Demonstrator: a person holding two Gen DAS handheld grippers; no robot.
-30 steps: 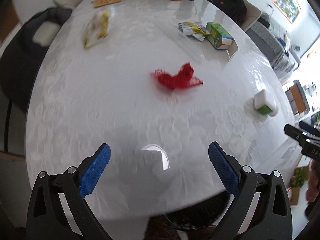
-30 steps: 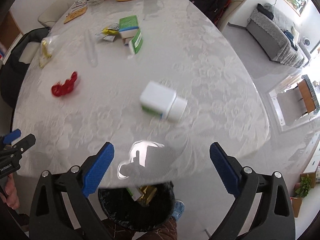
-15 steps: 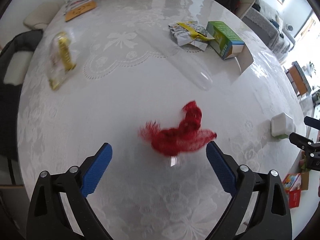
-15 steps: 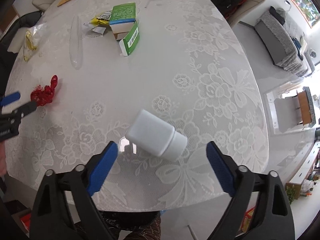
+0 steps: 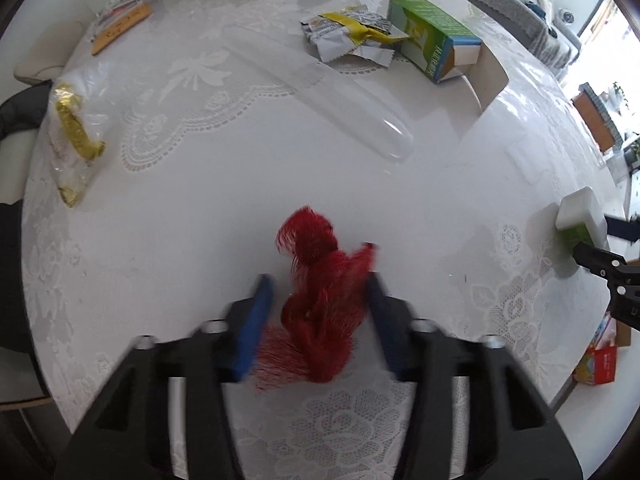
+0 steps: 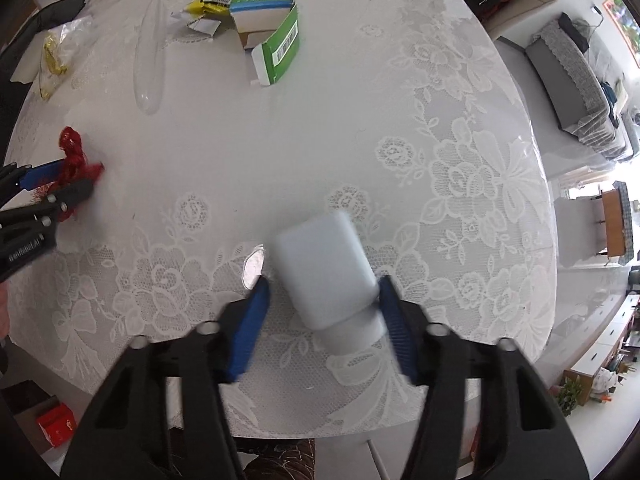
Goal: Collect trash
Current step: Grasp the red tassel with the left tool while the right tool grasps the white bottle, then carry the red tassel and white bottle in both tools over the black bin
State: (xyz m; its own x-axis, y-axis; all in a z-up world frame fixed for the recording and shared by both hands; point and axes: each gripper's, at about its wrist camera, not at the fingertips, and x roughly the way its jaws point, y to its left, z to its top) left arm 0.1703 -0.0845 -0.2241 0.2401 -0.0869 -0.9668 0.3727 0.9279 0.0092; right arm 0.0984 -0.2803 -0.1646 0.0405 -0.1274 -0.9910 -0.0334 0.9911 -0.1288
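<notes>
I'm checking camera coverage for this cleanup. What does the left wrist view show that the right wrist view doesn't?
Left wrist only: the left gripper close up, its jaws just closing around the red mesh bundle.
Right wrist only: the right gripper straddling the white bottle, and the grey sofa.
Both: the green carton, clear plastic sleeve, lace-covered table.

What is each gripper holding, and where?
Nothing gripped yet. Left gripper has been closing around the red mesh; right gripper around the white bottle, near its cap.
</notes>
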